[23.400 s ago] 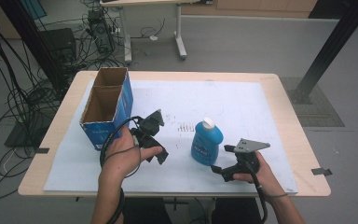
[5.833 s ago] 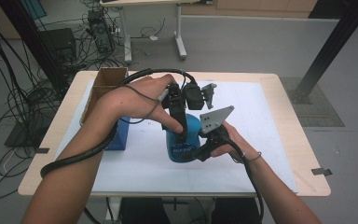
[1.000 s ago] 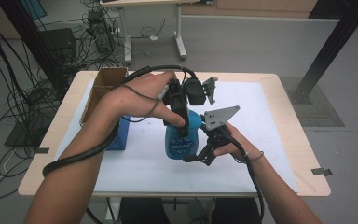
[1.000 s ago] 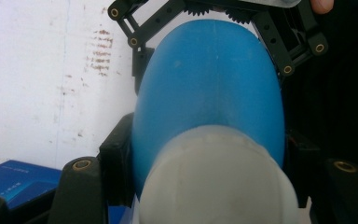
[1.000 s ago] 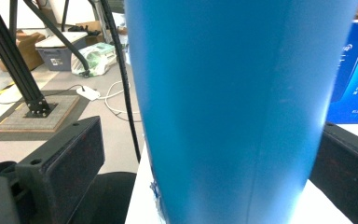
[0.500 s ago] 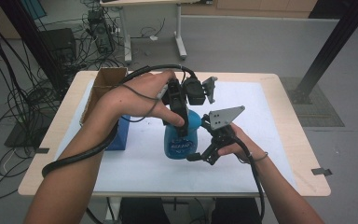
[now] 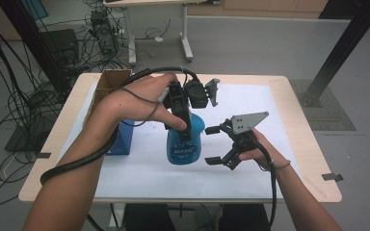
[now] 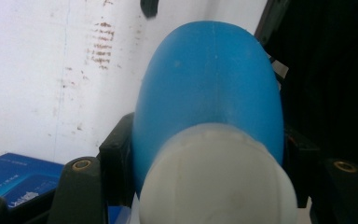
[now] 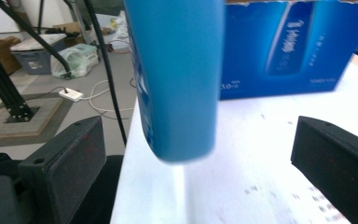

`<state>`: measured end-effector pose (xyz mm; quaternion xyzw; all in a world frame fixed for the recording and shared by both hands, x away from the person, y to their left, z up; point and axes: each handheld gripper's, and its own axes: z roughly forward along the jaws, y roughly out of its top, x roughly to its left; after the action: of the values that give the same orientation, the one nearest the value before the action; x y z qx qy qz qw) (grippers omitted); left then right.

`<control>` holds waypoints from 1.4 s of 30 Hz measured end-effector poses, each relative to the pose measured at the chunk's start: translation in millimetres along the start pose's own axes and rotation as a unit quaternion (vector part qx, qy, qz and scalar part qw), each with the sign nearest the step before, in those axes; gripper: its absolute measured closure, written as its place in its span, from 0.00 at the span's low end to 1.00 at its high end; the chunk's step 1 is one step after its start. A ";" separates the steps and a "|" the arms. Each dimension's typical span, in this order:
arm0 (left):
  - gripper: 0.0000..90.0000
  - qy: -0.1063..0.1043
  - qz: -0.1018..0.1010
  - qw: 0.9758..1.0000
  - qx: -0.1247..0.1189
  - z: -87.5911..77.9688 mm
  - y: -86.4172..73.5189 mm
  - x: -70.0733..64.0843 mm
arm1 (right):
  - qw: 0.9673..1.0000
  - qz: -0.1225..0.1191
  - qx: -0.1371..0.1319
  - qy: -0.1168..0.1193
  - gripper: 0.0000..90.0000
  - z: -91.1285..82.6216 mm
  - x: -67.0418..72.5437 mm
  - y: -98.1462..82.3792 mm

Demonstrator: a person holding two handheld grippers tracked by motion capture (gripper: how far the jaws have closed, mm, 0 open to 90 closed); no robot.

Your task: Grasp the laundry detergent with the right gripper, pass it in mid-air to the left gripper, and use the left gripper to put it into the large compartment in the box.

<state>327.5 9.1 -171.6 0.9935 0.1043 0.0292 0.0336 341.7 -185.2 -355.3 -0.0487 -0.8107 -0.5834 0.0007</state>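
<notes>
Jaws: left gripper [image 7: 180,126] clamped near blue bottle [image 7: 185,144] neck, lifted, seemingly off the table [image 7: 279,91] | right gripper [image 7: 217,144] spread wide, just beside | step: carrying | next: lower into cardboard box [image 7: 107,86].

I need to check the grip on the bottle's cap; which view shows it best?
The left gripper view: the white cap sits clamped between its jaws. The high view hides it behind the left gripper; the right gripper view shows the bottle body.
</notes>
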 end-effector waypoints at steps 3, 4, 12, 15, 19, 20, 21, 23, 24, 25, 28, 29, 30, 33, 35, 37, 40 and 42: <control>0.41 -0.001 -0.002 1.000 0.001 0.2 -2.5 0.6 | 1.000 0.002 0.007 -0.013 0.04 -9.2 -3.2 -4.2; 0.41 -0.001 -0.003 1.000 0.001 0.3 -3.1 0.6 | 1.000 0.007 0.010 -0.016 0.04 -13.3 -3.9 -5.2; 0.41 0.000 -0.011 1.000 0.000 -0.4 -8.3 1.7 | 0.997 0.012 0.055 -0.045 0.04 -33.8 -6.4 -10.5; 0.41 0.000 -0.013 1.000 0.003 -1.8 -10.1 1.8 | 0.994 0.016 0.098 -0.054 0.06 -41.2 -7.2 -11.1; 0.41 0.001 -0.016 1.000 0.002 -4.1 -12.6 1.5 | 0.985 0.026 0.157 -0.068 0.06 -48.1 -11.2 -12.8; 0.41 0.002 -0.017 1.000 0.001 -4.5 -13.3 1.6 | 0.983 0.027 0.168 -0.067 0.05 -50.1 -12.2 -13.4; 0.41 0.002 -0.018 1.000 0.002 -4.7 -14.0 1.6 | 0.981 0.032 0.181 -0.069 0.04 -52.2 -13.0 -13.8; 0.41 0.002 -0.020 1.000 0.001 -4.9 -15.2 1.7 | 0.975 0.038 0.205 -0.074 0.04 -55.8 -14.7 -14.5; 0.41 0.003 -0.021 1.000 0.003 -4.9 -15.8 1.7 | 0.973 0.043 0.213 -0.078 0.04 -57.7 -15.9 -15.0; 0.41 0.003 -0.022 1.000 0.004 -4.9 -16.3 1.6 | 0.968 0.049 0.230 -0.085 0.04 -59.5 -17.2 -15.6; 0.41 0.003 -0.024 1.000 0.005 -5.0 -17.6 1.4 | 0.958 0.062 0.263 -0.092 0.06 -64.0 -19.5 -17.3; 0.41 0.002 -0.025 1.000 0.005 -5.1 -17.9 1.4 | 0.954 0.062 0.278 -0.097 0.06 -65.7 -20.1 -17.8; 0.41 0.002 -0.026 1.000 0.005 -5.1 -18.3 1.3 | 0.951 0.062 0.287 -0.097 0.06 -66.8 -20.8 -18.1; 0.41 0.002 -0.031 1.000 0.003 -5.9 -19.2 1.2 | 0.941 0.063 0.315 -0.104 0.06 -70.0 -22.0 -18.5; 0.41 0.003 -0.029 1.000 0.007 -6.9 -19.5 1.8 | 0.934 0.065 0.336 -0.104 0.06 -71.4 -22.5 -18.4; 0.41 0.004 -0.033 0.999 0.002 -7.8 -19.6 1.7 | 0.928 0.066 0.350 -0.107 0.06 -71.9 -22.2 -18.2; 0.41 0.008 -0.034 0.999 0.004 -10.2 -19.5 2.5 | 0.921 0.065 0.369 -0.105 0.07 -71.6 -20.7 -18.1; 0.41 0.009 -0.036 0.999 0.006 -12.6 -19.5 3.1 | 0.917 0.066 0.380 -0.103 0.07 -71.0 -20.3 -18.2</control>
<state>325.7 29.6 -160.3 0.9891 0.1401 0.0364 0.0281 356.4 -259.7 -351.1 -0.1580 -0.9618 -0.2222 -0.0256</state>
